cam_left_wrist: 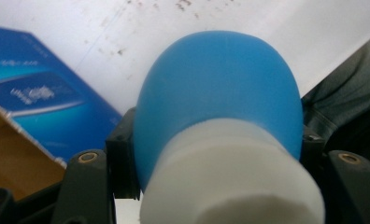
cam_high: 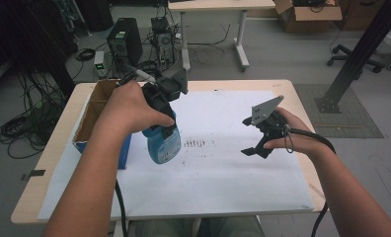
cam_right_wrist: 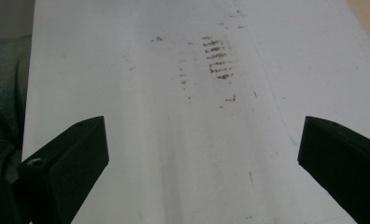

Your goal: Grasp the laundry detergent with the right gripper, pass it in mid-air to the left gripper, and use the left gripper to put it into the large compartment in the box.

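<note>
Blue bottle (cam_high: pixel 163 144) with a white cap hangs in the air over the white sheet (cam_high: pixel 218 177), pinched tight by the left gripper (cam_high: pixel 164 129), just beside the cardboard box (cam_high: pixel 92 116). The right gripper (cam_high: pixel 255 143) is spread wide and holds nothing.

Matt blue plastic bottle (cam_high: pixel 163 144); stained white paper sheet (cam_high: pixel 223 163)

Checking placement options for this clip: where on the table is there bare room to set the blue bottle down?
The white sheet lies bare along its near edge and between the blue bottle and the right gripper, apart from dark smudges. The left edge is crowded: the cardboard box sits beside the bottle held in the left gripper.
</note>
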The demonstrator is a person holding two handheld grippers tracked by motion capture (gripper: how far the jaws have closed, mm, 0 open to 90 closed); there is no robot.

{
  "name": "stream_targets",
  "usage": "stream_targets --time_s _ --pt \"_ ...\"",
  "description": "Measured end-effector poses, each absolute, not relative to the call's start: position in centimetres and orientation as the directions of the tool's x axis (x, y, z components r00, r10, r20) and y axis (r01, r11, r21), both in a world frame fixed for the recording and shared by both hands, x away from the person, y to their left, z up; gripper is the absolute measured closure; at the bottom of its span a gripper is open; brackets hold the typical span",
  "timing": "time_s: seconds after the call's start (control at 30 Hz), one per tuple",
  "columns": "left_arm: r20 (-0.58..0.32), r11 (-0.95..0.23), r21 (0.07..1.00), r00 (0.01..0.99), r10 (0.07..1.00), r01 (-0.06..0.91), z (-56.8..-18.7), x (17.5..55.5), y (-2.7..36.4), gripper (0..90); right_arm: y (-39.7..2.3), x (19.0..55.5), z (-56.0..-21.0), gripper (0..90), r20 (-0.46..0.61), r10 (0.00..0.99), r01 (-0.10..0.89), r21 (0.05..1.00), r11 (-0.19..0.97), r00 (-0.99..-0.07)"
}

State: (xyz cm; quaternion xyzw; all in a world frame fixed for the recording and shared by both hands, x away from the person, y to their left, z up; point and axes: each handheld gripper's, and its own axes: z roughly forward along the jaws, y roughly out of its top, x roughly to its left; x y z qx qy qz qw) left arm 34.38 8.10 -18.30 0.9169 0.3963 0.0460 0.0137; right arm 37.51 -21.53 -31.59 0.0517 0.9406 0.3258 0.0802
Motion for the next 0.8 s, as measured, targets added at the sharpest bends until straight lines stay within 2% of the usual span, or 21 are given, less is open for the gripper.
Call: stream_targets --time_s 0.3,0.8 --pt "0.08 -0.617 0.083 0.611 0.787 0.783 -16.5 35.0 9.8 38.0 -21.4 37.7 -31.0 2.0 -0.131 0.14 0.035 0.594 0.804 -0.982" --pt "0.096 -0.424 0.104 0.416 0.904 0.899 -11.6 36.7 14.1 37.9 -21.7 38.0 -30.8 2.2 -0.128 0.133 0.047 0.526 0.849 -0.983"
